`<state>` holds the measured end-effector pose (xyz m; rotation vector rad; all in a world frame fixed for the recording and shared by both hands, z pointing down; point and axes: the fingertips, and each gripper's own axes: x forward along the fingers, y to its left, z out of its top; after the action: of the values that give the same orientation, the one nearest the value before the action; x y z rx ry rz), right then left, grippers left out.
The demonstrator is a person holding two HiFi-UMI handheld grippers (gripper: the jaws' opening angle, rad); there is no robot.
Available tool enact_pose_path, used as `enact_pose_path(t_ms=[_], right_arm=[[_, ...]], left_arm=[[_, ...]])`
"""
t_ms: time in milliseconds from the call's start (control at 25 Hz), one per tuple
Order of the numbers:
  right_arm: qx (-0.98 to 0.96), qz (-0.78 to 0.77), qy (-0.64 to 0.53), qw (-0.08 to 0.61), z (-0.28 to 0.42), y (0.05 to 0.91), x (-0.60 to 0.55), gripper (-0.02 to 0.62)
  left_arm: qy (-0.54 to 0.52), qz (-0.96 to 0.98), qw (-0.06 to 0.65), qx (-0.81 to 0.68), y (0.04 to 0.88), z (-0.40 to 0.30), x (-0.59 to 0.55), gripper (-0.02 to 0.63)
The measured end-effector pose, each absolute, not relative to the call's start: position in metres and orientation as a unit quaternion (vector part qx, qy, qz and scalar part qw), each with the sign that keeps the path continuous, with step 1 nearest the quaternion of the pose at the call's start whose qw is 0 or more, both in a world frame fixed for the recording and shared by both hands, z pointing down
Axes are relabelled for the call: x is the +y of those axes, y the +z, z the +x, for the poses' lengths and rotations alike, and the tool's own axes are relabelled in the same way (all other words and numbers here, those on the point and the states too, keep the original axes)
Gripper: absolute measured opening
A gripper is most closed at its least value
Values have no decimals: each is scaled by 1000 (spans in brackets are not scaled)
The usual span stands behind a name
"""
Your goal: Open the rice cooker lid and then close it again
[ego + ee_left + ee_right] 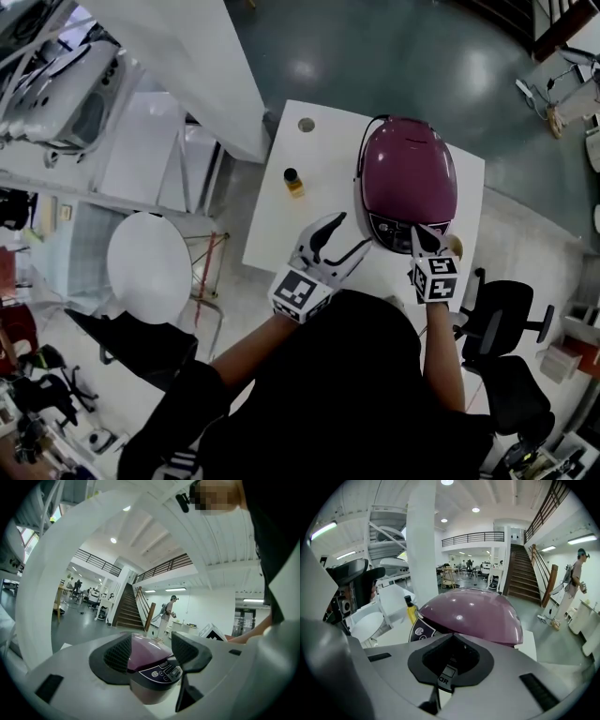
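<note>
Purple rice cooker (398, 228), lid (409, 173) down. At cooker's front edge: right gripper (420, 234), jaws together. Front-left of cooker: left gripper (349, 234), wide, empty. Opening, closing likely both remain.

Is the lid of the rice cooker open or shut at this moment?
Shut: the purple lid sits down flush against the control panel; no gap and no inside shows in any view.

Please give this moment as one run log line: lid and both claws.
rice cooker lid closed | left claw open, near front panel | right claw shut, at front panel
</note>
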<state>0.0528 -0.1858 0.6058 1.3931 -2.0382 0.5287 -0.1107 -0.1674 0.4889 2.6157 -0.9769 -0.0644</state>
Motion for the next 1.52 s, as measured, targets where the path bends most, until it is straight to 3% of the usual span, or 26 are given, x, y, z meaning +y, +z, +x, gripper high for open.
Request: enact_pose_path(t_ms=[1520], right_arm=[[-769,530,165,316,52,608,-191,0]], left_arm=[[-43,920,168,-352,487,-111,-133,247]])
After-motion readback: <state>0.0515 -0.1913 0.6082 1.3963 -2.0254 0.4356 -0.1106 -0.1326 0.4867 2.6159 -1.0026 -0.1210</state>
